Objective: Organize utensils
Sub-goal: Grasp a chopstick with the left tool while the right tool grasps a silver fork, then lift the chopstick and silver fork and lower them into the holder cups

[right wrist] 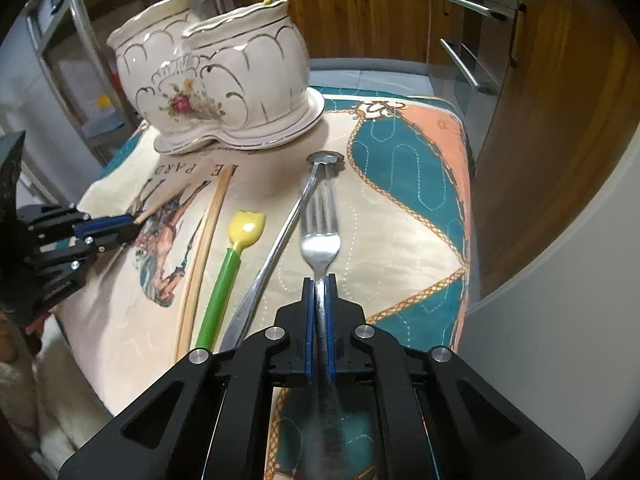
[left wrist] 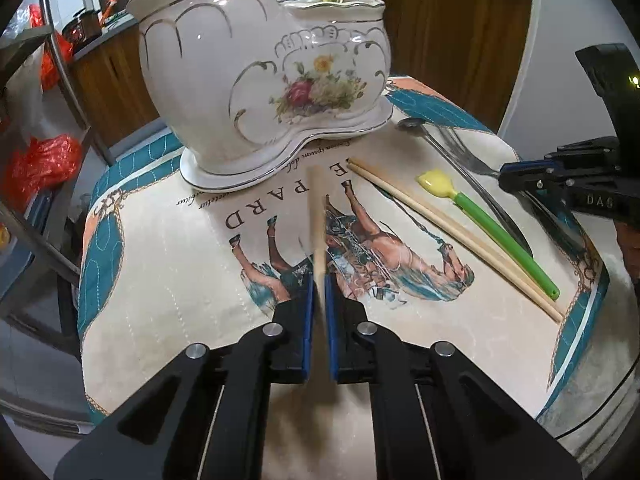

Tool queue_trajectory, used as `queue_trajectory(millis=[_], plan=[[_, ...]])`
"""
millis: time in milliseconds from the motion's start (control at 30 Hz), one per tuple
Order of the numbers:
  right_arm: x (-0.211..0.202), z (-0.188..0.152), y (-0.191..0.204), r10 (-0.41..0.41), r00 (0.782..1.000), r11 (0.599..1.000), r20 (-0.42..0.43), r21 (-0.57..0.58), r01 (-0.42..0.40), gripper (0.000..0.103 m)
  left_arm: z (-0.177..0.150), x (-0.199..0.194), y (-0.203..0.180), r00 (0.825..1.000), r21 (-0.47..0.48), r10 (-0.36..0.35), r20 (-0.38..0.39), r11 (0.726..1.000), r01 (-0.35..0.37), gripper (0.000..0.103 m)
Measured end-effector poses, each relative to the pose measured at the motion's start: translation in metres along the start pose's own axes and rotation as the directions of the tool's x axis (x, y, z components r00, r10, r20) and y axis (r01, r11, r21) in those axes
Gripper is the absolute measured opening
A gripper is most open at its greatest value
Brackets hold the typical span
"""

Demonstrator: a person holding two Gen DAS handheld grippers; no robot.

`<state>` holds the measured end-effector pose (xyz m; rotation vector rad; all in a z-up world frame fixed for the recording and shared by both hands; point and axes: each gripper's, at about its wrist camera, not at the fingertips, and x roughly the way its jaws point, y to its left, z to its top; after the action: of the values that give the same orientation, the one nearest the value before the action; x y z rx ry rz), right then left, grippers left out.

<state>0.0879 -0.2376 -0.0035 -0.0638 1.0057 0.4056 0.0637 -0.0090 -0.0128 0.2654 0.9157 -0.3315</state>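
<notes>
In the left wrist view, a single pale wooden chopstick [left wrist: 318, 216] is clamped between the blue pads of the left gripper [left wrist: 319, 280], its free end aimed at the white double-pot ceramic utensil holder with gold trim and a rose print [left wrist: 248, 80]. In the right wrist view, a stainless steel fork [right wrist: 321, 240] is pinched by its neck in the right gripper [right wrist: 319, 284], tines pointing toward the same holder.

The chopstick is judged light, stiff and fairly grippy; held near one end, it may pivot. The fork is judged heavier and slick, so a hold close to the head seems sound.

Nearer than the holder, lying on the quilted horse-print cloth [right wrist: 400, 208], are a pair of wooden chopsticks [right wrist: 204, 248], a green-handled spoon with a yellow tulip-shaped head [right wrist: 228, 276] and a long-handled steel spoon [right wrist: 276, 240]. The paired chopsticks would likely roll; a mid-length hold is advised.

The holder is judged heavy and fragile. Utensils already stand in both its pots.
</notes>
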Motion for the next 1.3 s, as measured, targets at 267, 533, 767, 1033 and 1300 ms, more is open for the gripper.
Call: queue_trajectory(millis=[267,533,767,1033,1300], plan=[[0.003,0.005,-0.001,0.019,0.997,1.000,-0.079,-0.004,-0.019,0.007,0.001,0.000,0.000,0.999,0.029,-0.023,-0.033,0.999,0.024,0.007],[-0.004,0.001,0.000,0.001,1.000,1.000,0.001,-0.024,0.000,0.006,-0.002,-0.001,0.000,0.999,0.017,-0.028,0.043,0.999,0.027,0.006],[-0.041,-0.006,0.006,-0.004,0.981,0.998,0.196,-0.066,0.017,0.006,-0.004,-0.032,0.004,0.983,-0.001,-0.052,0.177,0.999,0.053,0.006],[-0.077,-0.015,0.029,-0.004,0.900,0.987,0.436,-0.143,0.074,0.006,-0.004,-0.057,0.001,0.952,0.011,-0.065,0.298,0.998,0.065,0.006],[-0.094,-0.021,0.040,0.033,0.809,0.985,0.587,-0.155,0.073,0.006,-0.005,-0.080,0.006,0.890,-0.014,-0.084,0.448,0.995,0.101,0.006]])
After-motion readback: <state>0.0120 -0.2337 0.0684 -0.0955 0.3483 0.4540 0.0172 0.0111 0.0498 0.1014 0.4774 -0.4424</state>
